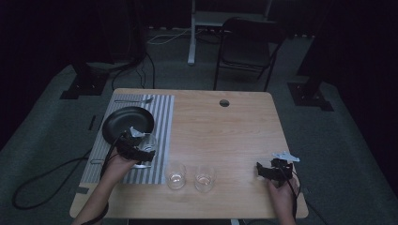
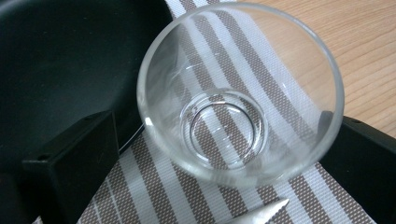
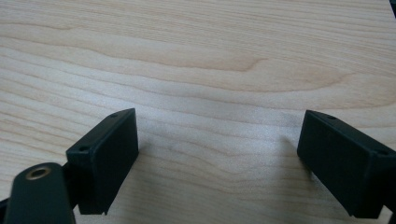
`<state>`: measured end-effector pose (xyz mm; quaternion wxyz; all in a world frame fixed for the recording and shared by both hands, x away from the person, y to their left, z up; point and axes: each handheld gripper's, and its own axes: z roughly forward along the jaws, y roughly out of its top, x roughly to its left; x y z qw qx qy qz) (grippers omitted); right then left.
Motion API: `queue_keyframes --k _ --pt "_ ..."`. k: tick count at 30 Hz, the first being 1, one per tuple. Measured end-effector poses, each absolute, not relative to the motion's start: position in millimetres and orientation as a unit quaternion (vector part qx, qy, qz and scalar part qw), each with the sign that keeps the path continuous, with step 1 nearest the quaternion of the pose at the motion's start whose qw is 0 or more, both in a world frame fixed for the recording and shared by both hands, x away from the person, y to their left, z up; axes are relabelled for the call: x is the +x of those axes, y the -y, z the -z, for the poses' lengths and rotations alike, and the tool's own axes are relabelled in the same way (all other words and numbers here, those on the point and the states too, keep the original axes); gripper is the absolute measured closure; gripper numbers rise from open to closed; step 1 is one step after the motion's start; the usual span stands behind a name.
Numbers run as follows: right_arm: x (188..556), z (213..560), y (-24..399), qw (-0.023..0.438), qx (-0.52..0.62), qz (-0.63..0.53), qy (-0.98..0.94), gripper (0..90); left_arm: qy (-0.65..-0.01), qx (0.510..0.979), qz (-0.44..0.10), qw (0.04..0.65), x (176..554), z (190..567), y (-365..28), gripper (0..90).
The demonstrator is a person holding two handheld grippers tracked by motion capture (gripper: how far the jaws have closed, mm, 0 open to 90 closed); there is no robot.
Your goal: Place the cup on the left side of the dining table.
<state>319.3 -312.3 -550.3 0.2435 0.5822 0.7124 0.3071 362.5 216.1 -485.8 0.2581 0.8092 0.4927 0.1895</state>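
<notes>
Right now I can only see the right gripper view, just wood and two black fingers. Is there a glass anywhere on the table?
Observer: Yes, a glass stands on the bare wood, to the left of your right gripper.
Operator: What is my other hand doing?
Observer: The left gripper has a second glass between its open fingers, standing on a striped mat.
Operator: Is anything beside that one?
Observer: A black plate lies on the mat right next to it.
</notes>
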Motion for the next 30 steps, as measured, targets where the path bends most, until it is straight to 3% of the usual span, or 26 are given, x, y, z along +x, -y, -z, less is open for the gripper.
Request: queue_keyframes --k 30 --pt "319.4 550.4 312.3 0.244 0.582 -0.307 -0.712 12.2 -0.539 0.766 -0.215 0.278 310.6 507.0 -269.1 0.1"
